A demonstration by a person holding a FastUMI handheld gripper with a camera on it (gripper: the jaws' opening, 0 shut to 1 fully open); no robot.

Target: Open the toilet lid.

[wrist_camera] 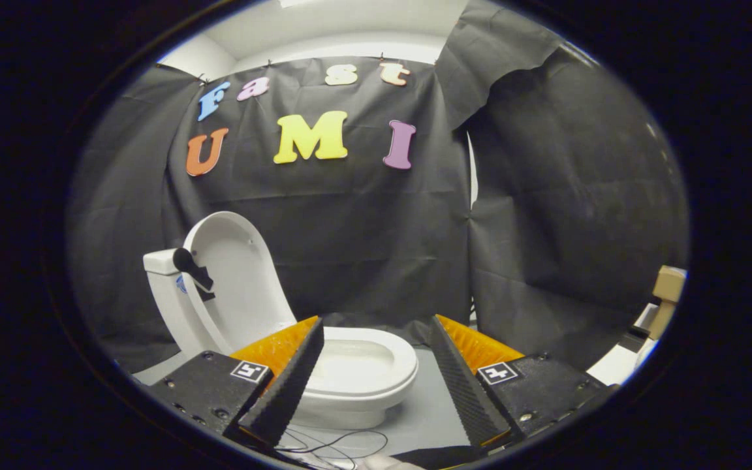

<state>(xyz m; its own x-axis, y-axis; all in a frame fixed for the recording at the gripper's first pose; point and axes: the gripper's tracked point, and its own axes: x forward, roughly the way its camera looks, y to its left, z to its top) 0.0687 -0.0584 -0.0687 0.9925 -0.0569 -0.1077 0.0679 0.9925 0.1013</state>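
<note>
Spread wide and holding nothing, the gripper [376, 356] frames the toilet [350, 372] just ahead, its lid [239, 281] standing upright against the tank [162, 262], seat down.

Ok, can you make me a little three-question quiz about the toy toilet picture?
1. True or false: the white oval toilet lid is standing up, open.
2. Is the gripper open or shut?
3. Pick one: the white toilet bowl sits (a) between and just beyond the gripper's fingers, (b) pinched between them, (c) behind the black cloth wall.

Key:
1. True; it leans back by the white tank.
2. Open, its fingers spread apart, touching nothing.
3. (a)
</note>
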